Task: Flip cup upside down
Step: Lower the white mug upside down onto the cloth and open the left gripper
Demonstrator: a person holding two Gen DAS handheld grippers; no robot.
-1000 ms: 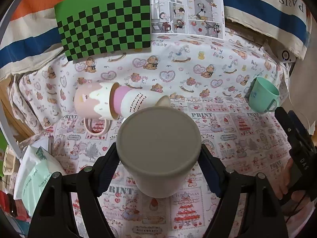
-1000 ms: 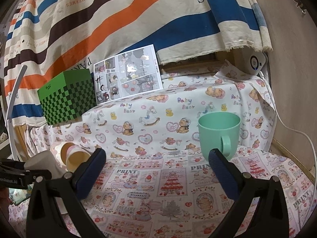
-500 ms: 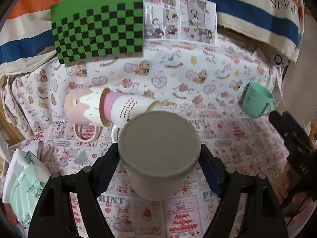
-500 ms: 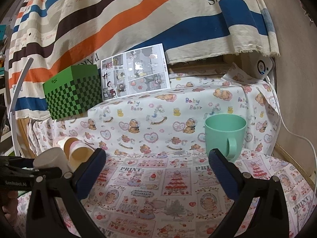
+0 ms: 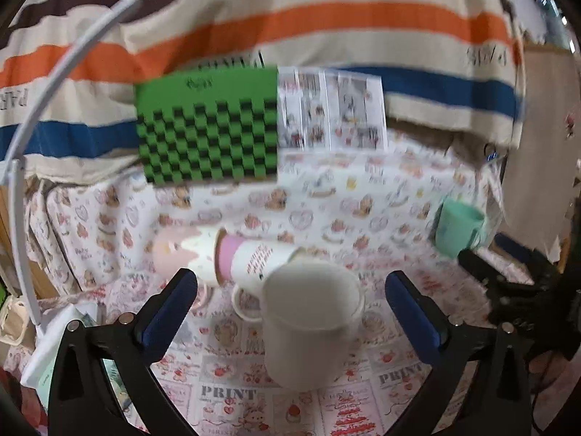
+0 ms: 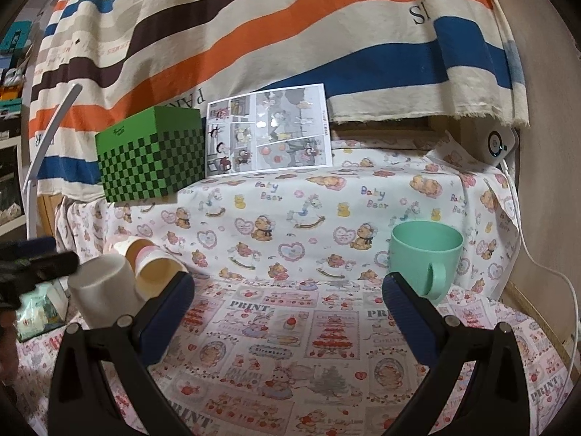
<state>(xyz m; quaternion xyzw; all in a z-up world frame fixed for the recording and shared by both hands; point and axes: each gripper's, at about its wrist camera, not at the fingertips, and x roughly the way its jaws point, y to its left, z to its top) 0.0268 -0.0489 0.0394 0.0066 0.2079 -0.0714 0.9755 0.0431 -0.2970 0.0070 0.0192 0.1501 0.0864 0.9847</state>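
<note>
White cup: bottom up on the cloth, just in front of the lying pink cups, so we think it's flipped.
Left tongs: wide open (letting go), holding nothing.
Right tongs: wide open, empty, near the green cup.

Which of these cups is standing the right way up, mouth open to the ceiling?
The green cup, on the right. Its open rim faces up, while the white cup stands bottom-up and the pink cups lie on their sides.
</note>
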